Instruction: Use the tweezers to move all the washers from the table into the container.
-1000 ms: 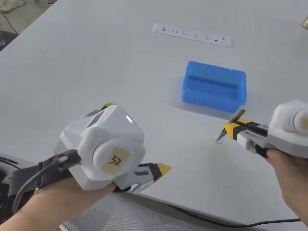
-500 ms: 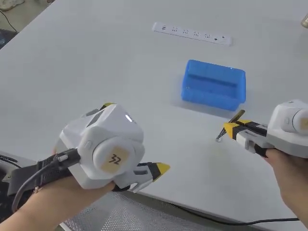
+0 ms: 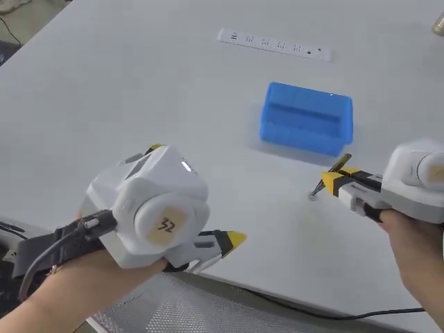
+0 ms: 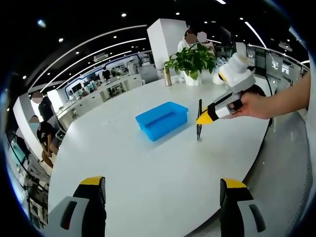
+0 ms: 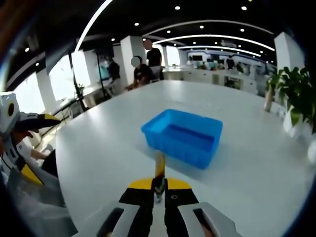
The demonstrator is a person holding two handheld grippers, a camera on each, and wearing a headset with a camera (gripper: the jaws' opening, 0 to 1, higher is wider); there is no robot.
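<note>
The blue container [image 3: 306, 119] stands on the white table [image 3: 139, 90], right of the middle. My right gripper [image 3: 333, 184] is shut on gold tweezers [image 3: 326, 182], just in front of the container's near right corner. The tweezers slant down and their tip touches the table; any washer there is too small to tell. The right gripper view looks along the tweezers [image 5: 159, 170] toward the container [image 5: 182, 133]. My left gripper [image 3: 196, 195] hovers open at the near left with nothing between its yellow tips. Its own view shows the container [image 4: 163, 118] and the tweezers [image 4: 199, 121].
A white power strip [image 3: 274, 45] lies at the far side beyond the container. The table's near edge runs just under my left gripper, with a black cable [image 3: 333, 316] along it. Potted plants [image 4: 192, 59] stand at the table's far end.
</note>
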